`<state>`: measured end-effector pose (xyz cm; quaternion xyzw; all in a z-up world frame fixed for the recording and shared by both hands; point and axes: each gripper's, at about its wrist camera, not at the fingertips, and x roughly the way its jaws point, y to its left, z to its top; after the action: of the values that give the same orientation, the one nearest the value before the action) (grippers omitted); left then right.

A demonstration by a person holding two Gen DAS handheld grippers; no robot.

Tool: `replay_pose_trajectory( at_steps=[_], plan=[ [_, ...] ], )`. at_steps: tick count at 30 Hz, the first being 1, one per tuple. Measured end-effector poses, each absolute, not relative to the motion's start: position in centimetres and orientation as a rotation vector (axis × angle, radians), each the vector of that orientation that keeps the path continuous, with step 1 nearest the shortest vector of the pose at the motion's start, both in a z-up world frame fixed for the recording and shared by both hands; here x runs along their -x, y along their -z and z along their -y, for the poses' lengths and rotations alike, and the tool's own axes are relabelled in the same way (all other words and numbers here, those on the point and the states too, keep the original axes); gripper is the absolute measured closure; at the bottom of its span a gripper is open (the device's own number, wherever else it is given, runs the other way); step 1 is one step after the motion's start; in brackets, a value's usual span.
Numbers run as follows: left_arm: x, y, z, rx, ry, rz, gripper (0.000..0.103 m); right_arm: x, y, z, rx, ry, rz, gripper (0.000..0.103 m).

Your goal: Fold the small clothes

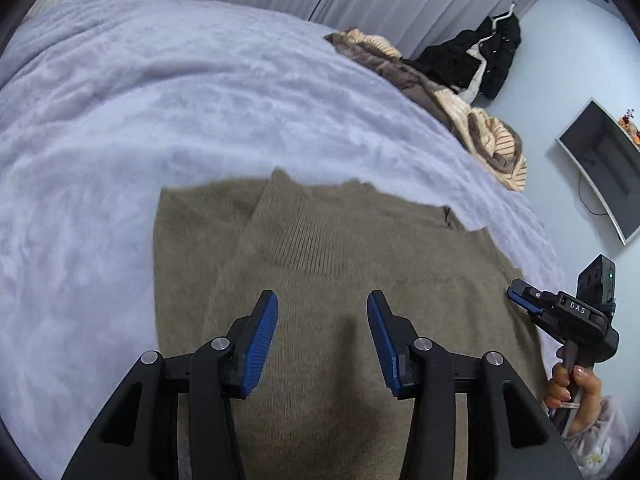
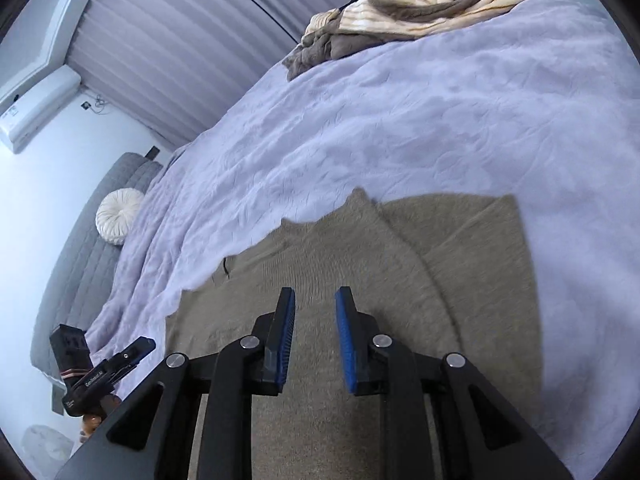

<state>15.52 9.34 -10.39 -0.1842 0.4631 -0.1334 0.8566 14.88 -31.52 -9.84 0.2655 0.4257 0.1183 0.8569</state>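
Note:
A tan knitted sweater (image 1: 320,248) lies flat on the lilac bed cover (image 1: 160,100), collar away from me, with one sleeve folded across its body. My left gripper (image 1: 322,300) hovers over the sweater's middle, jaws wide open and empty. My right gripper (image 2: 315,294) is over the same sweater (image 2: 400,264), jaws open a narrower gap, holding nothing. The right gripper also shows at the sweater's right edge in the left wrist view (image 1: 520,294). The left gripper shows at the lower left of the right wrist view (image 2: 138,350).
A heap of striped cream and brown clothes (image 1: 472,120) (image 2: 408,12) lies at the bed's far edge. Black garments (image 1: 480,60) hang on the wall, a TV (image 1: 604,164) beside them. A round white cushion (image 2: 118,216) sits on a grey sofa (image 2: 84,256).

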Motion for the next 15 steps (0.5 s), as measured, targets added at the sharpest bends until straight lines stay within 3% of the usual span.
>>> replay_pose_trajectory(
  at_steps=[3,5,15],
  plan=[
    [-13.6,12.1,-9.5,0.423,0.275,-0.947,0.055,-14.2,12.4,32.1,-0.641,-0.224,-0.893,0.086],
    [-12.5,12.0,-9.8,0.404,0.272,-0.945,0.055,-13.4,12.8,33.3,-0.695,-0.204,-0.883,0.098],
    [-7.2,11.0,-12.3,0.396,0.232,-0.975,0.055,-6.9,12.5,37.6,-0.831,-0.096,-0.861,0.095]
  ],
)
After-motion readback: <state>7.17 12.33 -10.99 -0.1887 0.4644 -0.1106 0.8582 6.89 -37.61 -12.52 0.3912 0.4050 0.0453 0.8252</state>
